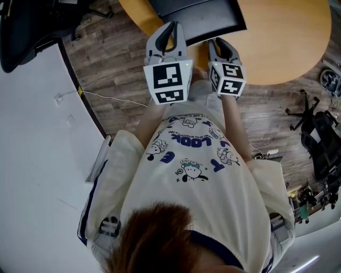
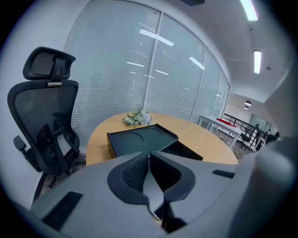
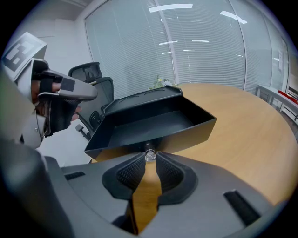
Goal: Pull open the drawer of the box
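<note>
Head view: my left claw (image 1: 170, 32) and right claw (image 1: 222, 45) sit side by side at 12 o'clock, both reaching to the black box (image 1: 202, 16) on the round table (image 1: 287, 42)

Left gripper view: the left claw is closed tight with nothing in it, and the box is at 12 o'clock

Right gripper view: the right claw pinches the little shiny knob (image 3: 149, 154) of the drawer (image 3: 153, 123), which sticks out at 12 o'clock

The box (image 1: 213, 16) runs off the head view's top edge.
</note>
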### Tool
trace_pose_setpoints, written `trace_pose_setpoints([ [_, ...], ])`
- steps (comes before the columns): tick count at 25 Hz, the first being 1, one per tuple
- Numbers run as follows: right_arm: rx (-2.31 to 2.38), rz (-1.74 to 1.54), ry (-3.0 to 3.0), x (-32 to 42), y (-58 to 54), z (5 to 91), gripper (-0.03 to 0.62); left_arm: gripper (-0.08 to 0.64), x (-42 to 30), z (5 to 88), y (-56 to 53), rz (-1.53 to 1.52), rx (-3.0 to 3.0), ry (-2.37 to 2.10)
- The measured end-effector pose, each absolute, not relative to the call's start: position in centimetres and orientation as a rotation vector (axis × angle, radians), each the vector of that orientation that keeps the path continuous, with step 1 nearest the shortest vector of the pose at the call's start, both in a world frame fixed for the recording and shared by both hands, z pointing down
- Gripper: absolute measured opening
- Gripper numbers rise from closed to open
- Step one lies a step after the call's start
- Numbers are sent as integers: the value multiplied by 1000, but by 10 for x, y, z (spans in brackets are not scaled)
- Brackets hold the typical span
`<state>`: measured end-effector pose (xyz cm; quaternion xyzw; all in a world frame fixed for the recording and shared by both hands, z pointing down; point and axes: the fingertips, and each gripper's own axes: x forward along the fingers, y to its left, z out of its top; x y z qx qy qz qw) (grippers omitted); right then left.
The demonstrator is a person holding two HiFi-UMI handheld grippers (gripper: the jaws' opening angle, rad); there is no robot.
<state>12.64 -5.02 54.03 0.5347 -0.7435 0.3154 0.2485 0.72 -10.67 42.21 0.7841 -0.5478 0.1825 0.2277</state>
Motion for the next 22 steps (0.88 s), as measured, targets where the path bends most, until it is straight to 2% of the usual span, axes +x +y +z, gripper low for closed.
trace_pose_setpoints([
  [8, 1460, 859, -2020, 128, -51, 540, 92, 28, 7, 420, -106, 501, 2156, -1515],
  [13, 1496, 850, -2014, 129, -52, 530, 135, 26, 4, 413, -108, 484, 2169, -1524],
  [22, 1547, 758, -2093, 136, -61, 478, 122, 26, 10, 387, -117, 435, 2215, -1542],
])
